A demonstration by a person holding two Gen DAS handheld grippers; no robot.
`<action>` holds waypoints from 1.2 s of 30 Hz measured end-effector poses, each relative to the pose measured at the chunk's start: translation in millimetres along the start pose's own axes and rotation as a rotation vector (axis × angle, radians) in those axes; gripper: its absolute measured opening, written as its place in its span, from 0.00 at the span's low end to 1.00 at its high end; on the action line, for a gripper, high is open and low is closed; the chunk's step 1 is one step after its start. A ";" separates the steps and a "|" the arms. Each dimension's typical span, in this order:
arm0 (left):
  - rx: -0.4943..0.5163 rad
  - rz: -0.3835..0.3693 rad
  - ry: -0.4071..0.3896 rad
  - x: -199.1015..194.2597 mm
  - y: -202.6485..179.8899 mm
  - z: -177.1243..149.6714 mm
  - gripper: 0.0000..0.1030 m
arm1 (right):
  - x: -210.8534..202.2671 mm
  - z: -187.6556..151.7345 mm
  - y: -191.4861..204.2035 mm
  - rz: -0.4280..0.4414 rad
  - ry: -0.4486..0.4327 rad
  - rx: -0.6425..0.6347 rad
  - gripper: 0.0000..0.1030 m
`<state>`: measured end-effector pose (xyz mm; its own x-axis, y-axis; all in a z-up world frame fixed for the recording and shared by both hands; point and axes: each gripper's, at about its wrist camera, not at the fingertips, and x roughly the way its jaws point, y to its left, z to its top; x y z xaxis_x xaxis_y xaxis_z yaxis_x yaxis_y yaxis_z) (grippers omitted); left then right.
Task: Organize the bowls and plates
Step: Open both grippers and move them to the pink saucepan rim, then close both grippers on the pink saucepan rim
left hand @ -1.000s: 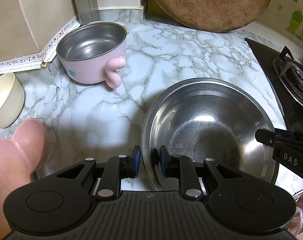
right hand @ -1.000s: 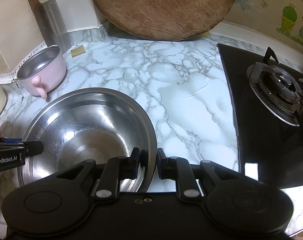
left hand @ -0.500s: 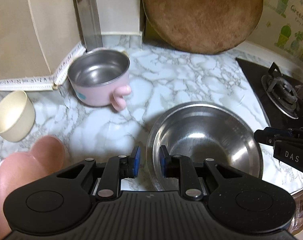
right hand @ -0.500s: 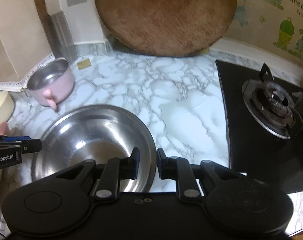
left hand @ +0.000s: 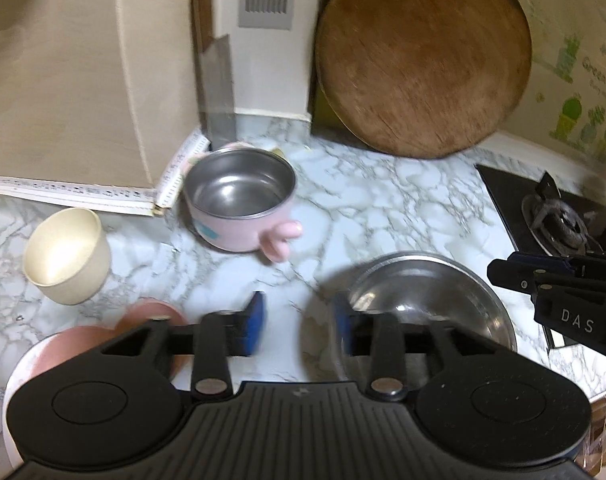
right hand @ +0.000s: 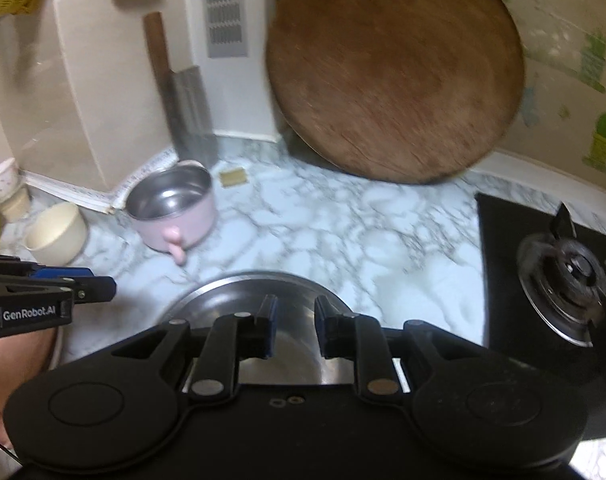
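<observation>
The large round stainless-steel bowl [left hand: 431, 304], shiny and empty, sits on the marble counter below both grippers. Left gripper [left hand: 299, 324], jaws just opened, stands wide and empty; right gripper [right hand: 293, 330] narrow, gripping nothing.

Left wrist view: above counter [left hand: 383, 208], angled down toward back wall. Right wrist view: same heading, set further right. Shared — steel bowl [left hand: 423, 292], pink pot [right hand: 175, 208], round board [left hand: 423, 56], burner [right hand: 567, 276].

White-grey marbled counter [left hand: 383, 208], pink pot [left hand: 239, 204], cream cup [left hand: 65, 256], brown board [left hand: 423, 60].
</observation>
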<state>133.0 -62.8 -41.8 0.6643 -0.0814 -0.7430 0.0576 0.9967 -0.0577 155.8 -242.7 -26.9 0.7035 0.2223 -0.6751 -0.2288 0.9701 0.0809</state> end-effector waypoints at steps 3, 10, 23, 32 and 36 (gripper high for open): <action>-0.019 0.021 -0.027 -4.5 9.7 3.0 0.57 | 0.6 8.1 8.3 0.017 -0.014 -0.018 0.21; -0.073 0.052 -0.048 -4.6 31.5 15.3 0.68 | 11.0 29.3 24.4 0.072 -0.041 -0.053 0.25; -0.202 0.114 -0.029 41.3 61.7 45.0 0.75 | 59.4 77.0 34.8 0.182 -0.065 -0.092 0.89; -0.308 0.186 0.002 87.7 79.7 60.5 0.75 | 127.9 122.6 40.7 0.215 0.047 -0.029 0.96; -0.338 0.209 0.016 104.3 85.1 67.0 0.75 | 156.1 132.8 42.6 0.222 0.111 0.002 0.96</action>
<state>257.2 13.3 -79.4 0.6240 0.1211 -0.7720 -0.3278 0.9374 -0.1179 345.2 -153.8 -31.4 0.5578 0.4179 -0.7171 -0.3683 0.8989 0.2373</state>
